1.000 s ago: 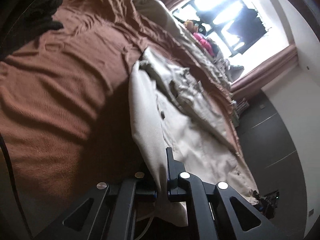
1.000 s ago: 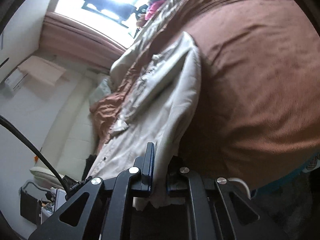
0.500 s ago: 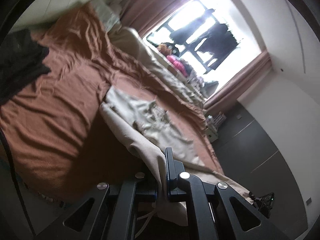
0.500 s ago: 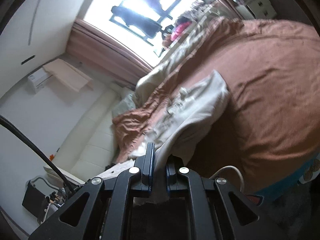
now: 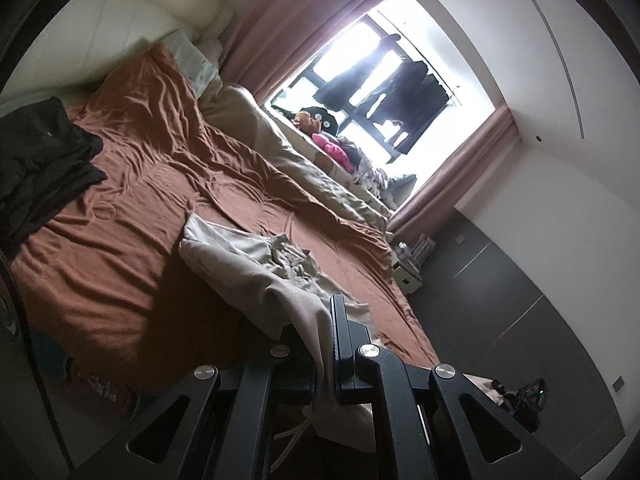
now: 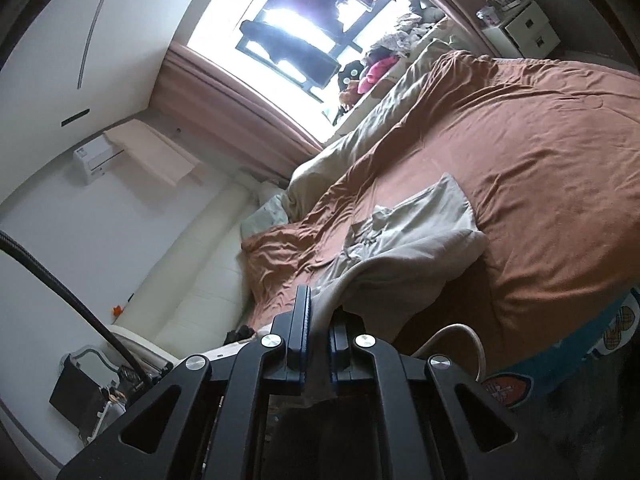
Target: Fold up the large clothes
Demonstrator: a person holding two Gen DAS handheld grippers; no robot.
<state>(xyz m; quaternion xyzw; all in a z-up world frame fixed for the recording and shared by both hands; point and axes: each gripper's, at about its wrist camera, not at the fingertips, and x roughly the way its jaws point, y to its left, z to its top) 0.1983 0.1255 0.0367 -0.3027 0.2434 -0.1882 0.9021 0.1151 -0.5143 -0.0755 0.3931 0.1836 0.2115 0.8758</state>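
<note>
My left gripper and right gripper each pinch the beige garment, which trails toward 12 o'clock onto the brown bedspread.

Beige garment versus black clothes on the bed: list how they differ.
The beige garment is pale and partly lifted, clamped by the left gripper and right gripper. The black clothes are dark, heaped near the bed's edge, untouched. Both rest on the brown bedspread.

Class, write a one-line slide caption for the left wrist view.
Left gripper shut on a beige garment, lifting its edge off the brown bed before a bright window.
</note>
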